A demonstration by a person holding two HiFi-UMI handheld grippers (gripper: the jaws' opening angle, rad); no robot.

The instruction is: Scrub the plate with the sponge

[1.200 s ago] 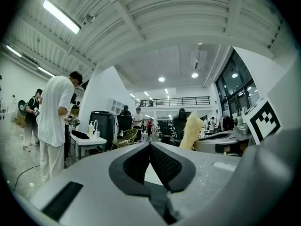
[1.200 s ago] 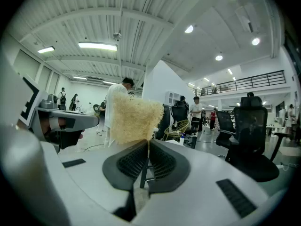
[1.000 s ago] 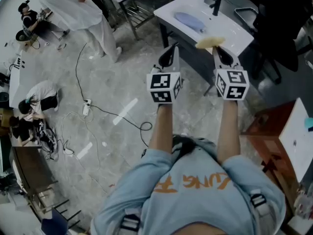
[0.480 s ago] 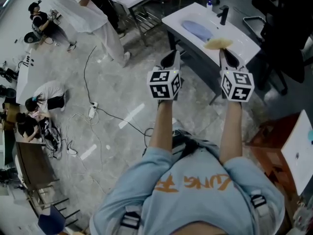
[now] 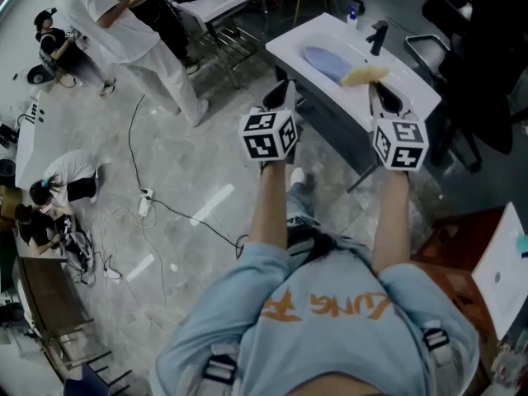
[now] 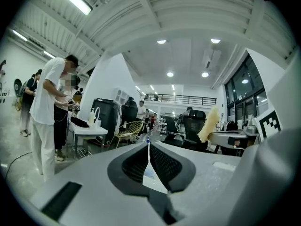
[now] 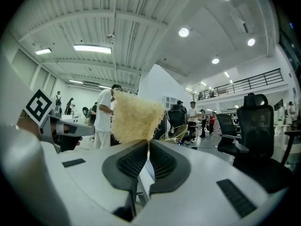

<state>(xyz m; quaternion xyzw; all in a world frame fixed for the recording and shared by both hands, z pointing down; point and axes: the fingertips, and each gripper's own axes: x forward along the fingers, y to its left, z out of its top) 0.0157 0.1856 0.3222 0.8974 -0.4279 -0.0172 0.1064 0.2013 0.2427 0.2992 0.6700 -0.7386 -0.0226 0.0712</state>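
A pale blue plate (image 5: 323,58) lies in the white sink counter (image 5: 412,77) ahead of me. My right gripper (image 5: 378,91) is shut on a yellow fibrous sponge (image 5: 364,74), which hangs over the counter's near side, to the right of the plate. In the right gripper view the sponge (image 7: 134,117) sticks up from the closed jaws of that gripper (image 7: 146,143). My left gripper (image 5: 282,91) is held level in front of the counter's left corner. It is shut with nothing in it (image 6: 149,144). In its view the sponge (image 6: 209,124) shows at the right.
A black faucet (image 5: 379,35) and a small bottle (image 5: 352,12) stand at the back of the counter. A black office chair (image 5: 487,73) is to its right. A person in white (image 5: 124,31) stands by another table at the back left. Cables (image 5: 165,205) run across the floor.
Both grippers have moved forward toward the sink counter, which now lies closer. The sponge has stayed in the right gripper. The left jaws stay closed.
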